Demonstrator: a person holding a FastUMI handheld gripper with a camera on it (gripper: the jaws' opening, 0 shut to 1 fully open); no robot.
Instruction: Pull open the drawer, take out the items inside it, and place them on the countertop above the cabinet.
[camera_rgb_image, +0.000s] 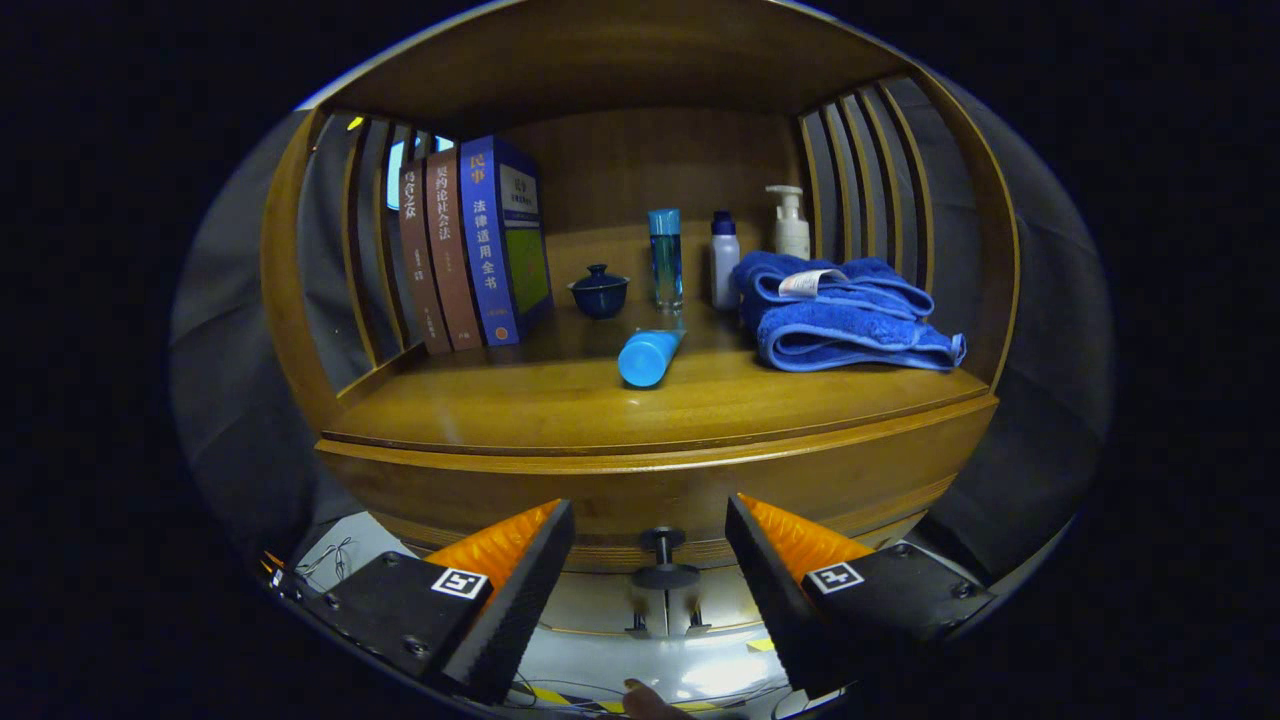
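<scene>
A wooden cabinet faces me, its drawer front (660, 485) closed under the countertop (560, 405). A small dark knob (664, 560) sticks out from the drawer's lower edge, between and just beyond my fingertips. My gripper (650, 530) is open, with one finger on each side of the knob and neither touching it. A blue tube (648, 356) lies on the countertop, cap end toward me. The drawer's inside is hidden.
On the countertop stand three books (470, 250) at the left, a dark lidded cup (599, 290), a teal bottle (665, 258), a white bottle (725, 260) and a pump bottle (790, 225). A folded blue towel (840, 315) lies at the right. Slatted side walls enclose the shelf.
</scene>
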